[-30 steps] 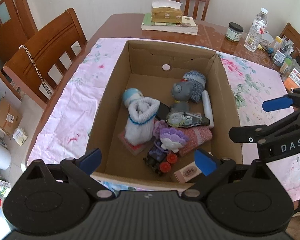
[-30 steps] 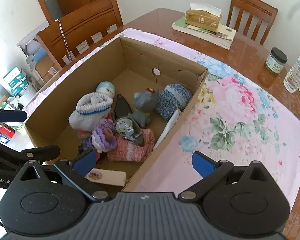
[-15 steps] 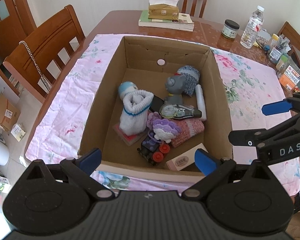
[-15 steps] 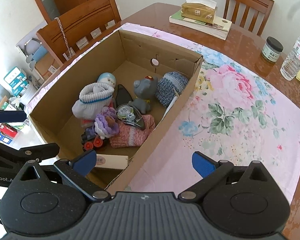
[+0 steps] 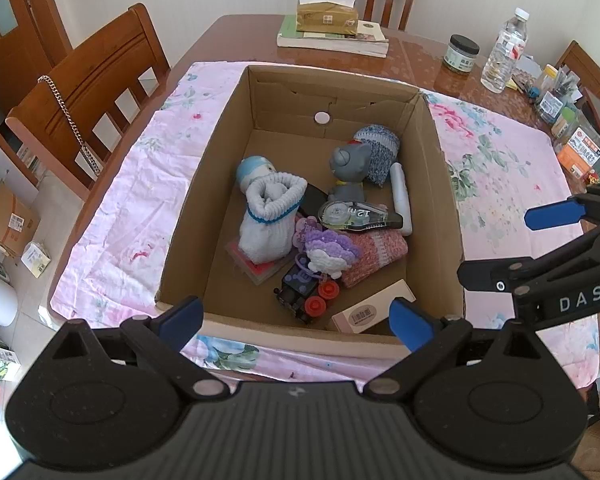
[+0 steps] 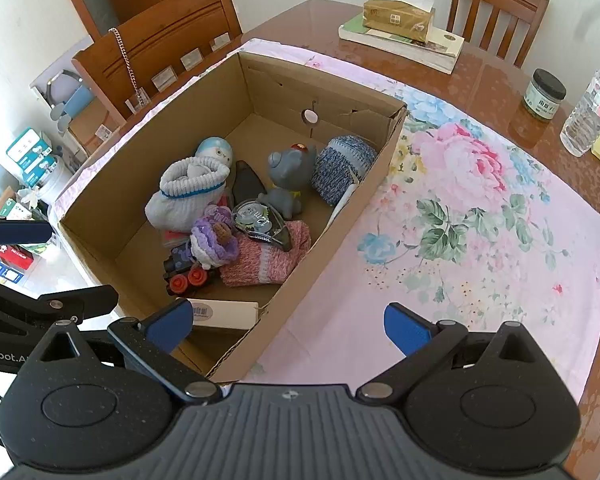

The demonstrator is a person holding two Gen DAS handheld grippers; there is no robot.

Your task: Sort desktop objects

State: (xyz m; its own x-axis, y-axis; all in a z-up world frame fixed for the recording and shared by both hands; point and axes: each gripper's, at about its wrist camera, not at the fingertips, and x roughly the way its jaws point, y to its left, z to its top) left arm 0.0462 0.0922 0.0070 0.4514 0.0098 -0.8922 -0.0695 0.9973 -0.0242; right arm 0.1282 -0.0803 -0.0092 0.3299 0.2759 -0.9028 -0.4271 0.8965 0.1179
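Both grippers, left gripper (image 5: 295,320) and right gripper (image 6: 285,326), hung wide open and empty at lower frame. Mid-frame, the cardboard box (image 5: 444,184) held socks, toys, a tape dispenser (image 5: 354,214); the floral cloth (image 6: 480,216) lay bare. Sorting looked finished, or unpacking pending.

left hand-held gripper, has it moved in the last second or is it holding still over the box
Yes. The left hand-held gripper has pulled back and up: the cardboard box now looks smaller and its near rim, earlier hidden under the fingers, is fully visible.
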